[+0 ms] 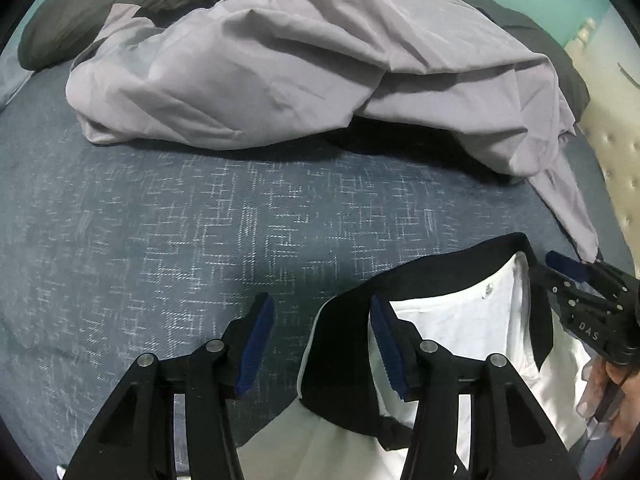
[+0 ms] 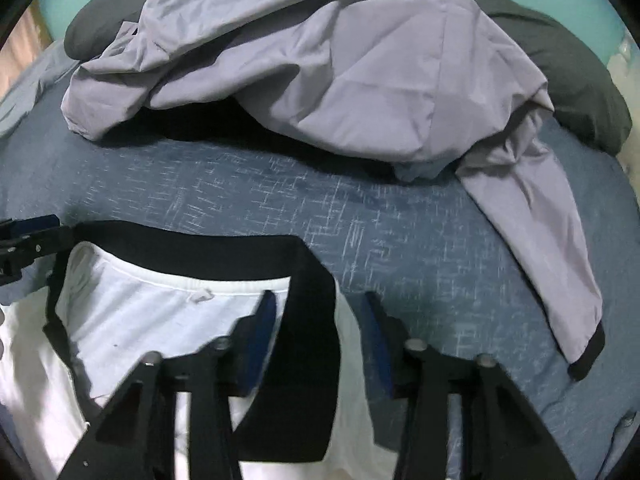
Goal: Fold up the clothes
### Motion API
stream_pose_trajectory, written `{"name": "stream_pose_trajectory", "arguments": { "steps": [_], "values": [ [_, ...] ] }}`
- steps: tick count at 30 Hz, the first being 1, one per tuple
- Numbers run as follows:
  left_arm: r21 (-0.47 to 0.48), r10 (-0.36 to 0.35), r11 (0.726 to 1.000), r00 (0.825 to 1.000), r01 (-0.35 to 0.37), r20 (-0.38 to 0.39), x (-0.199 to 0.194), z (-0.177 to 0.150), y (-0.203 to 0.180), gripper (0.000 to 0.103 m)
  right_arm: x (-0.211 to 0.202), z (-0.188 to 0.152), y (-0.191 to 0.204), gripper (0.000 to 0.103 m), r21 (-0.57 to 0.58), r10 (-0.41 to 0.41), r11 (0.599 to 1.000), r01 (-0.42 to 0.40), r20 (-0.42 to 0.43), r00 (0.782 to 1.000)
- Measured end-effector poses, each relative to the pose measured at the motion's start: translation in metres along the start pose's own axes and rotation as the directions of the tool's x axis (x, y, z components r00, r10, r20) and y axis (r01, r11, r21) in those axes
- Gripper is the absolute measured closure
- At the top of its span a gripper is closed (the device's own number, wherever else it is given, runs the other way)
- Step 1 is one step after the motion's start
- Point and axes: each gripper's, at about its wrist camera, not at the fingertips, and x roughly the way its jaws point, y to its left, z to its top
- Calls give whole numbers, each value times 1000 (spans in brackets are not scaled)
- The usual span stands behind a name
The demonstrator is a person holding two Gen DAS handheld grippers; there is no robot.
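- Left gripper (image 1: 322, 344): fingers spread wide, nothing pinched; right finger pad (image 1: 388, 348) over the black waistband (image 1: 340, 344), left pad over bare bedspread (image 1: 160, 220).
- Right gripper (image 2: 318, 336): fingers likewise spread, straddling the waistband's right end (image 2: 312, 320); no cloth clamped.
- White garment (image 1: 460, 320) with black waistband: lying flat directly under and between both grippers, band curving crosswise just ahead of the fingertips, opening facing away from the grippers.
- Right gripper tip also seen at the band's far right corner in the left view (image 1: 576, 280).
- Grey jacket (image 1: 300, 60): heaped well ahead of both grippers, long axis running left to right, one sleeve (image 2: 540, 248) trailing down toward the right gripper's right side.
- Dark pillow (image 2: 560, 60) behind the jacket.
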Motion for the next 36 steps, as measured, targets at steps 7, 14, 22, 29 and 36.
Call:
{"name": "stream_pose_trajectory", "arguments": {
  "steps": [7, 14, 22, 29, 36],
  "values": [
    [49, -12, 999, 1000, 13, -14, 8, 3, -12, 89, 0, -2, -8, 98, -31, 29, 999, -28, 26, 999],
    [68, 18, 998, 1000, -18, 6, 7, 6, -18, 99, -10, -5, -21, 100, -5, 44, 999, -44, 80, 996],
    [5, 15, 1000, 999, -15, 48, -4, 20, -5, 99, -21, 6, -28, 101, 52, 64, 996, -72, 144, 988],
    [0, 31, 1000, 997, -31, 72, -7, 45, -16, 100, -30, 26, -34, 101, 81, 46, 995, -62, 188, 981],
    [-2, 61, 998, 996, -61, 61, 3, 64, -16, 100, -18, 47, -37, 101, 98, 27, 994, -46, 190, 982]
  ]
}}
